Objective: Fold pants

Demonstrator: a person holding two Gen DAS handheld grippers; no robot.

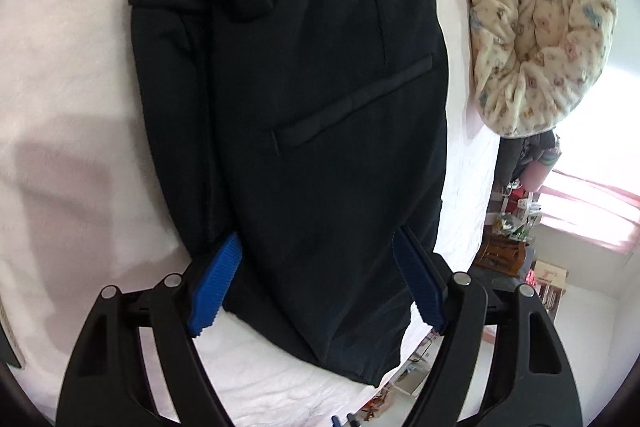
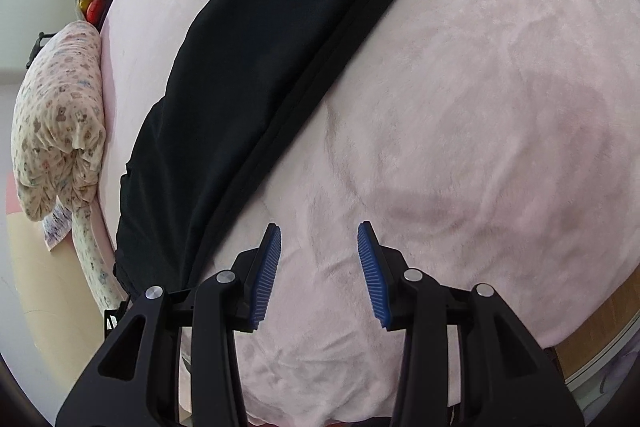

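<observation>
Black pants [image 1: 320, 87] lie on a pink blanket [image 1: 80, 67], waistband at the far end, a slanted back pocket facing up. My left gripper [image 1: 317, 237] stands wide over the near end of the pants. Its blue pads [image 1: 218, 287] flank a broad flat stretch of the cloth, which hides both fingertips and is not bunched between them. In the right wrist view a long pants leg [image 2: 260, 67] runs diagonally from top right to lower left. My right gripper [image 2: 320, 227] hovers open just right of that leg over the bare blanket [image 2: 460, 107], with nothing between its fingers.
A rolled floral quilt [image 1: 540, 27] lies at the bed's edge beside the waistband, and the quilt [image 2: 60, 107] shows at the left of the right wrist view. Beyond the bed are cluttered shelves [image 1: 512, 227]. The bed's edge and wooden floor [image 2: 600, 327] are at lower right.
</observation>
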